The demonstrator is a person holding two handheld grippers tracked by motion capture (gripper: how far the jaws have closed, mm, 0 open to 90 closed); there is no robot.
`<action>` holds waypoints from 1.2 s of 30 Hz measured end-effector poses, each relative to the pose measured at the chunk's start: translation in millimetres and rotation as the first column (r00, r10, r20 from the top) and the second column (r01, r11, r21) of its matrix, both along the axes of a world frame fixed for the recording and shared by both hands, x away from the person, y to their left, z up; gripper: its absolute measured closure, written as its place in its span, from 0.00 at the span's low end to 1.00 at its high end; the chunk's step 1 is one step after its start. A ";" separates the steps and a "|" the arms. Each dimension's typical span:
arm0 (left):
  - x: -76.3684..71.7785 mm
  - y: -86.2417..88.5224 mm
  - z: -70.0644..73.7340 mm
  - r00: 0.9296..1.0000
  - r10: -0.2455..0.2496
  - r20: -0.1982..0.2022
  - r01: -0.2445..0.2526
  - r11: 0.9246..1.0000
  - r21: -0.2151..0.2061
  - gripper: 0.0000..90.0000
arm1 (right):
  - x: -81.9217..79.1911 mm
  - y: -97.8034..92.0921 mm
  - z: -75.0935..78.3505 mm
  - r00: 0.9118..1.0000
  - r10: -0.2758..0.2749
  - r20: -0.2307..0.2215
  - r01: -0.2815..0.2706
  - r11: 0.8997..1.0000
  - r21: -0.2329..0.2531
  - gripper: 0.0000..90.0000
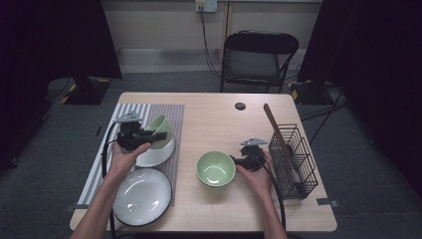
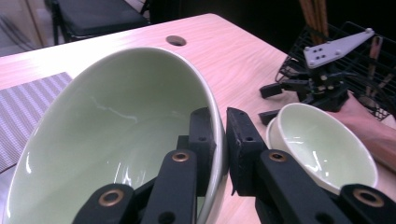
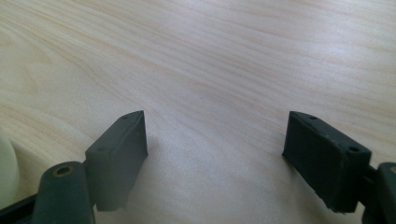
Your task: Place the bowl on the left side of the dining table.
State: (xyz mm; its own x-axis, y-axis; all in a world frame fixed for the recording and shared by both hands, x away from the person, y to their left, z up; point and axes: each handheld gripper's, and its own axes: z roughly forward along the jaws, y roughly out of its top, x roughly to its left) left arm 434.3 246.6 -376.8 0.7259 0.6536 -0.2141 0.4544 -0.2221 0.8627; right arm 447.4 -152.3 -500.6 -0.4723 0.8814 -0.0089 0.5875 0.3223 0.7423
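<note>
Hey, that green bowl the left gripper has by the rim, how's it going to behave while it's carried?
The green bowl looks glossy, so it may slip between the left gripper's jaws. Pinched at one rim edge and tilted, it could swing. It looks ceramic, so probably rigid but breakable.

A striped mat (image 1: 171, 112) is lying on the table's (image 1: 209, 119) left half, carrying a plate (image 1: 142, 196) near the front edge and a bowl (image 1: 158, 154) behind it. Another bowl (image 1: 215, 169) is sitting mid-table, with a wire basket (image 1: 298, 159) standing to its right.
</note>
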 end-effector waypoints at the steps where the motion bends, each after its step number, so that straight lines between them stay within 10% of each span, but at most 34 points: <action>1: 1.0 3.2 -0.7 1.000 0.005 -0.004 -0.005 1.000 0.001 0.91 | 0.0 0.0 0.0 1.000 0.000 0.000 0.000 1.000 0.000 0.23; 18: 11.2 34.4 -35.9 0.991 0.126 -0.041 -0.123 0.990 0.063 0.90 | 0.0 0.0 0.0 1.000 -0.002 0.001 0.002 1.000 0.000 0.24; 36: 18.9 29.6 -52.7 0.992 0.109 -0.058 -0.104 0.991 0.084 0.90 | 0.0 -0.1 0.0 1.000 -0.002 0.001 0.002 1.000 0.000 0.24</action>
